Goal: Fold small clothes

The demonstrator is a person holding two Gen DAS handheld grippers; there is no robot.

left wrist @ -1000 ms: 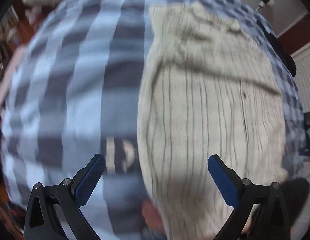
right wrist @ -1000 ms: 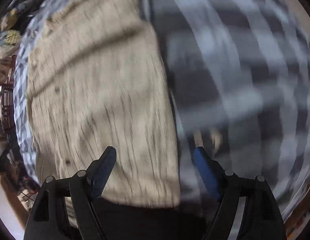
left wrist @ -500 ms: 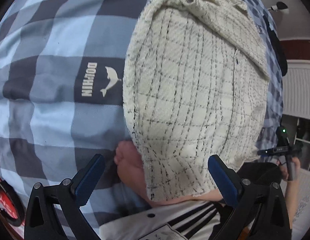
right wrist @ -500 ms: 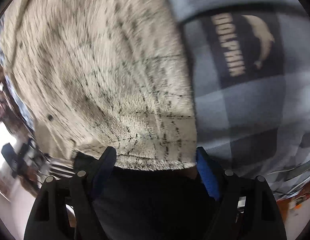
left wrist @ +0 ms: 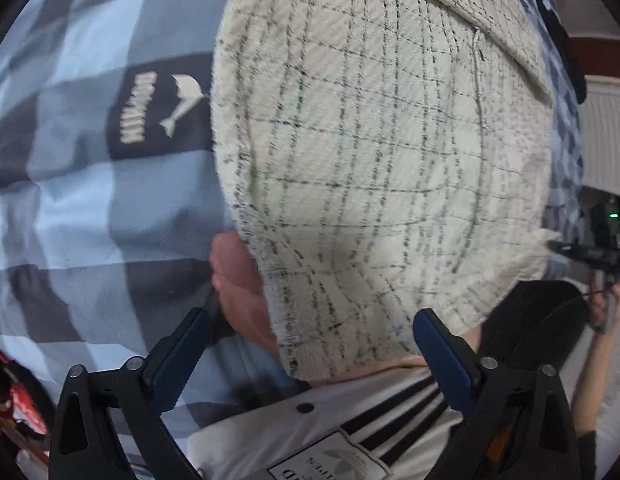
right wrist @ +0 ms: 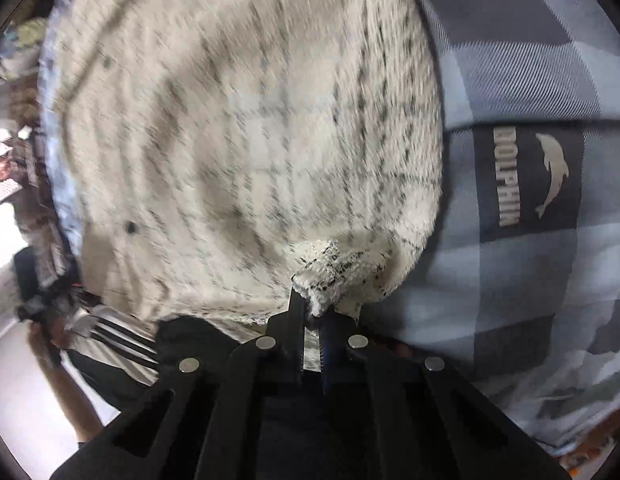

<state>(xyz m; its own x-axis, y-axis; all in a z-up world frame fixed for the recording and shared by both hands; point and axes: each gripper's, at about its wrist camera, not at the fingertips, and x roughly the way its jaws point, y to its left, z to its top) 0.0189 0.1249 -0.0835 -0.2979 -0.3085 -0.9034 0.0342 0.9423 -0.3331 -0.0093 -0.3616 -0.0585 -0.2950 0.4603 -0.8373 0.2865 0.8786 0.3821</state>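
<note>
The cream checked garment (left wrist: 373,152) is lying flat on the blue checked bedcover (left wrist: 90,208), spread for folding. The right gripper (right wrist: 314,312) is pinching the garment's near corner, its jaws having just been closing on the cloth, likely readying a lift. The left gripper (left wrist: 306,344) is hovering wide apart over the other near edge, holding nothing
</note>
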